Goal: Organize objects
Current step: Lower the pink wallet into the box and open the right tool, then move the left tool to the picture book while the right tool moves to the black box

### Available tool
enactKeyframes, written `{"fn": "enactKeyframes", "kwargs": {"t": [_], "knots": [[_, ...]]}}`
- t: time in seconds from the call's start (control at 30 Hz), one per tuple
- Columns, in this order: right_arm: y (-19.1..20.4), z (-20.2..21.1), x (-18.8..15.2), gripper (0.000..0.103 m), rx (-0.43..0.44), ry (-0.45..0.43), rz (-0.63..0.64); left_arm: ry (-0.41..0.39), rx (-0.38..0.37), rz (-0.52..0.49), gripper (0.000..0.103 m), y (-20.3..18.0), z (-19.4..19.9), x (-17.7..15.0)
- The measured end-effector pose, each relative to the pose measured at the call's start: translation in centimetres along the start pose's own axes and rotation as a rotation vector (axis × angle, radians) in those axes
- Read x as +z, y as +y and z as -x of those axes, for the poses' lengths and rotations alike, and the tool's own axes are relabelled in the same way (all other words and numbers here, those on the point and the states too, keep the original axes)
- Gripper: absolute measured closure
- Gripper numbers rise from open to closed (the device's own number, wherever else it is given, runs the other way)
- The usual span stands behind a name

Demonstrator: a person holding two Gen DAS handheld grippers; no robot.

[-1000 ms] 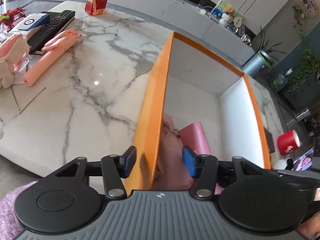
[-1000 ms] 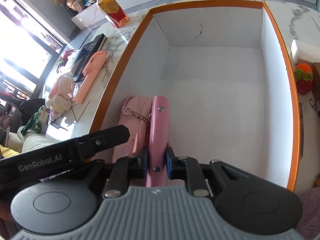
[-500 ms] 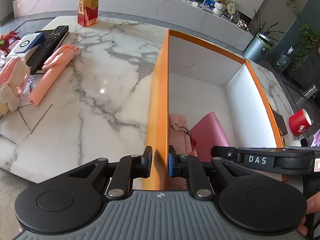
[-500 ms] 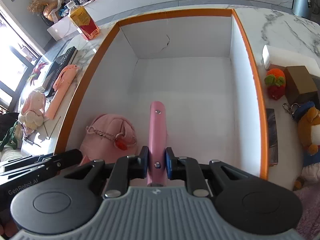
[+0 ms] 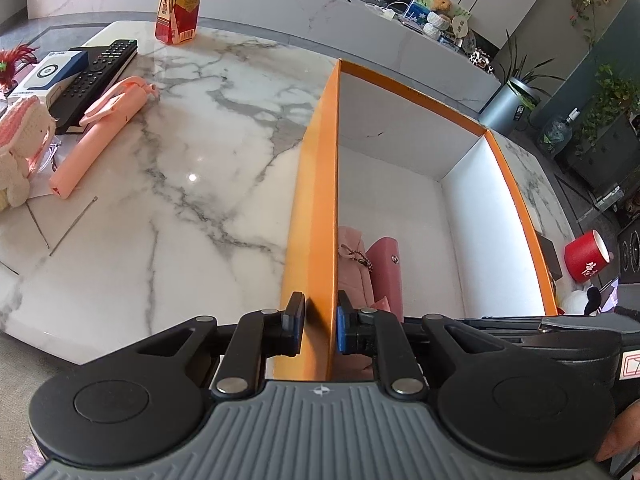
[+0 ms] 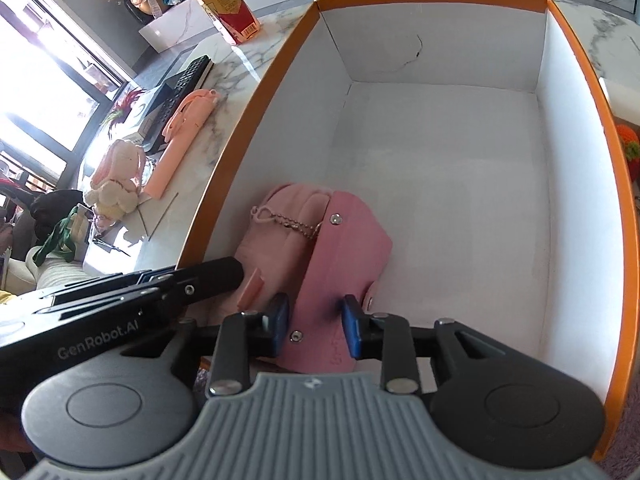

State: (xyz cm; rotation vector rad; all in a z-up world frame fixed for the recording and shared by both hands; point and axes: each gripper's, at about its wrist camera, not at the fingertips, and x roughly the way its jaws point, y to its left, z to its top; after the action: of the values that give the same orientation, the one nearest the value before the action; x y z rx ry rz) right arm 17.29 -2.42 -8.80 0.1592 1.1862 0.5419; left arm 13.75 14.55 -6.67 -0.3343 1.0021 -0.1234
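A big box with orange outer walls [image 5: 316,200] and a white inside [image 6: 440,160] stands on the marble table. My left gripper [image 5: 318,328] is shut on the box's near left wall, one pad on each side. Inside, at the near left corner, a pale pink pouch with a bead chain [image 6: 280,232] lies beside a darker pink snap case [image 6: 344,248]. The case leans over onto the pouch. My right gripper [image 6: 316,324] hangs over the case's near end, its jaws opening, with the case between the pads and loose. Both items also show in the left wrist view, pouch [image 5: 352,248] and case [image 5: 384,272].
Left of the box on the marble lie a salmon-pink stick [image 5: 100,136], a black remote [image 5: 96,76], a knitted bunny [image 5: 20,148] and a drink carton [image 5: 178,0]. A red cup [image 5: 586,256] and an orange knitted toy [image 6: 630,144] sit right of the box.
The left gripper closed onto the box's wall. The right gripper's jaws parted, and the pink case, held upright before, tipped over against the pouch.
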Motion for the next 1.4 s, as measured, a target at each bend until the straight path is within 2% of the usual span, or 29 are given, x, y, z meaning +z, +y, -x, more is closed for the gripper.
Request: {"fn": "enactKeyframes", "kwargs": {"t": [0.27,0.37,0.6,0.7,0.83,0.97,1.1,1.2,1.4], "knots": [[-0.8,0.2,0.2,0.069,0.036,-0.005,-0.016,-0.012,-0.015,0.023,0.083,0.2,0.1,-0.1],[-1.0,0.6,0.3,0.062,0.031,-0.024,-0.009,-0.022,-0.016,0.027,0.076,0.1,0.3,-0.1],[-1.2,1.7,0.5,0.060,0.033,-0.055,0.000,-0.065,-0.017,0.023,0.068,-0.3,1.1,0.2],[-1.1,2.0,0.5,0.054,0.036,-0.069,0.012,-0.071,-0.014,0.004,0.067,-0.8,1.3,0.3],[-1.5,1.7,0.4,0.055,0.040,-0.053,0.001,-0.074,-0.006,-0.002,0.067,-1.1,1.3,0.3],[-1.7,2.5,0.3,0.054,0.046,-0.069,0.006,-0.109,0.004,-0.008,0.067,-1.6,2.3,0.3],[-1.8,4.7,0.4,0.055,0.055,-0.118,0.023,-0.167,-0.010,-0.078,0.067,-3.8,4.1,0.9],[-2.5,7.2,0.4,0.054,0.026,-0.177,0.047,-0.179,-0.044,-0.155,0.067,-6.4,4.7,1.4],[-6.8,12.4,-0.1,0.054,-0.072,-0.262,0.038,-0.119,-0.120,-0.348,0.067,-13.0,2.9,1.4]]}}
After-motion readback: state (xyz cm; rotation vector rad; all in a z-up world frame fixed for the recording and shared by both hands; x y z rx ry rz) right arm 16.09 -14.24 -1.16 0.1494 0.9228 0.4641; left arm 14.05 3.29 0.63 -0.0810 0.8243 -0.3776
